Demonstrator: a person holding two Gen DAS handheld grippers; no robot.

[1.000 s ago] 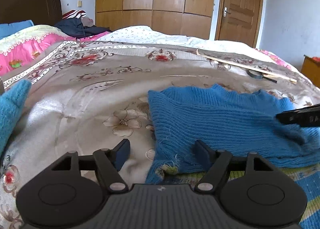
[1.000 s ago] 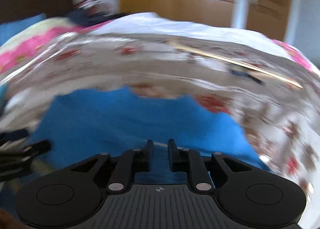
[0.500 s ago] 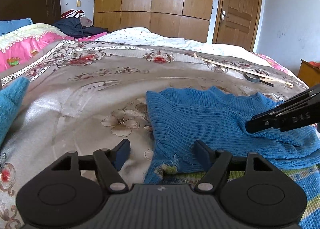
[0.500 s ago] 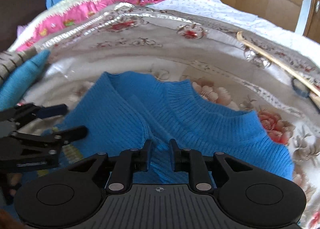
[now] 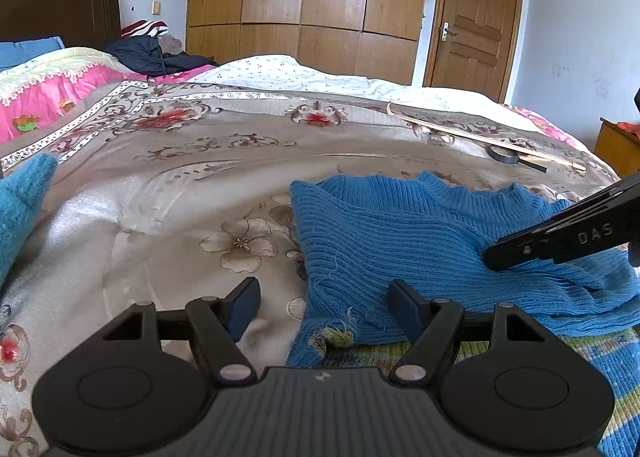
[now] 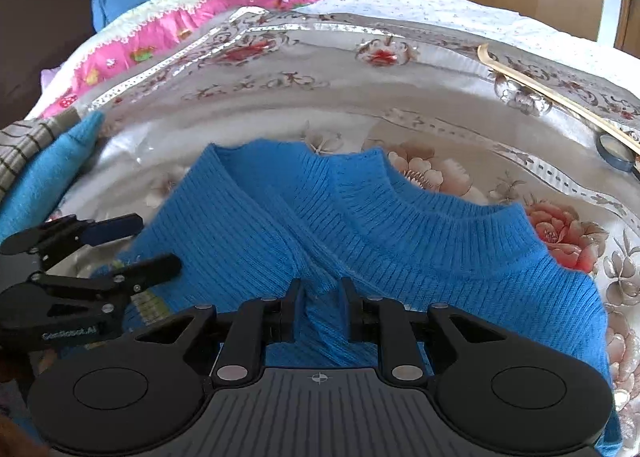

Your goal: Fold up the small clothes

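A small blue knit sweater (image 5: pixel 400 233) lies on the flowered bedspread (image 5: pixel 180 185), its sleeves folded in over the body. Its collar faces away in the right wrist view (image 6: pixel 420 217). My left gripper (image 5: pixel 324 303) is open and straddles the sweater's near left corner, one finger on the bedspread, one on the knit. It also shows at the left of the right wrist view (image 6: pixel 132 245). My right gripper (image 6: pixel 320 297) is shut on a bunched fold of the sweater. It enters the left wrist view from the right (image 5: pixel 496 259).
A pile of other clothes, teal knit (image 6: pixel 52 173) and striped grey (image 6: pixel 24 141), lies at the left. A wooden stick (image 5: pixel 480 137) and a tape roll (image 5: pixel 502 155) lie at the far right. Pink bedding (image 5: pixel 48 93) and dark clothes (image 5: pixel 152 53) lie behind.
My right gripper has moved left across the sweater with the pinched fold and settled. My left gripper has stayed open in place.
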